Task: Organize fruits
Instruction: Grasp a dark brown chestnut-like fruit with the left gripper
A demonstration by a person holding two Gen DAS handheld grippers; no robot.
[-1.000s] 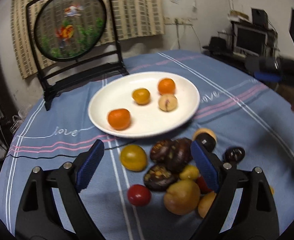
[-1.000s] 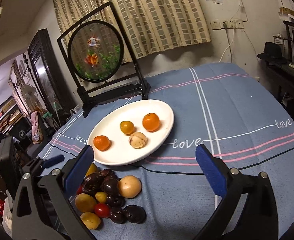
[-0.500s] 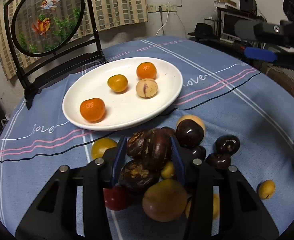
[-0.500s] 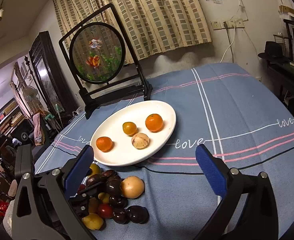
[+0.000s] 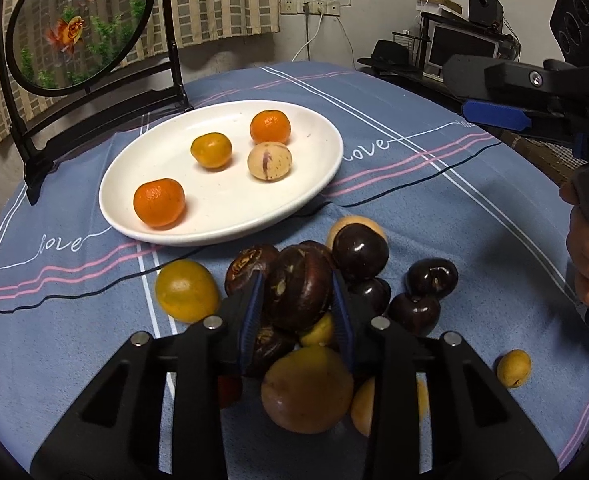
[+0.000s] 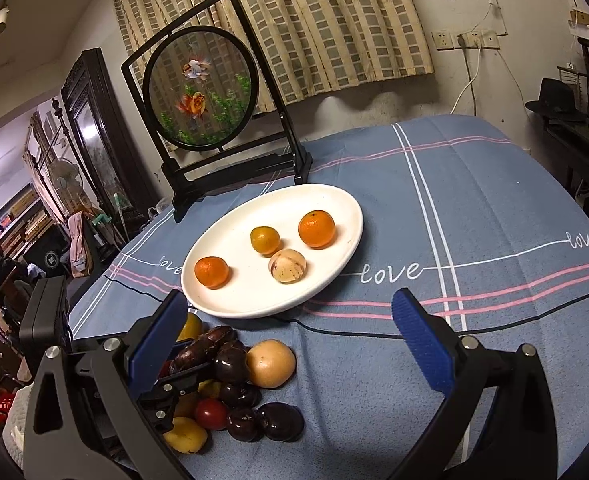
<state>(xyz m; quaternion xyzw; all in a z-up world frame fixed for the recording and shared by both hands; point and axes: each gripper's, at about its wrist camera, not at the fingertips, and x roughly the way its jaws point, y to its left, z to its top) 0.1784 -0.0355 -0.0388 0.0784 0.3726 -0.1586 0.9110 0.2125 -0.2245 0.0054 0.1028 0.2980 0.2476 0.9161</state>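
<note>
A white plate (image 5: 230, 200) (image 6: 254, 292) holds two orange mandarins, a yellower citrus and a pale speckled fruit (image 5: 269, 161). In front of it lies a pile of dark, yellow and red fruits. My left gripper (image 5: 297, 277) is down in that pile. Its jaws are closing, and the blue pads press both sides of a dark brown wrinkled fruit (image 5: 300, 300) (image 6: 204, 346). My right gripper (image 6: 288, 300) hangs open above the cloth to the right of the pile, with nothing between its fingers.
A framed round goldfish screen (image 5: 78, 24) (image 6: 198, 96) stands behind the plate. One small yellow fruit (image 5: 513, 368) lies alone at the right. A person's hand (image 5: 582, 256) is at the right edge. A desk with a monitor (image 5: 462, 46) stands beyond the table.
My left gripper has dipped into the pile and its wide-open jaws have closed around the dark brown fruit. The right gripper has stayed where it was, still open.
</note>
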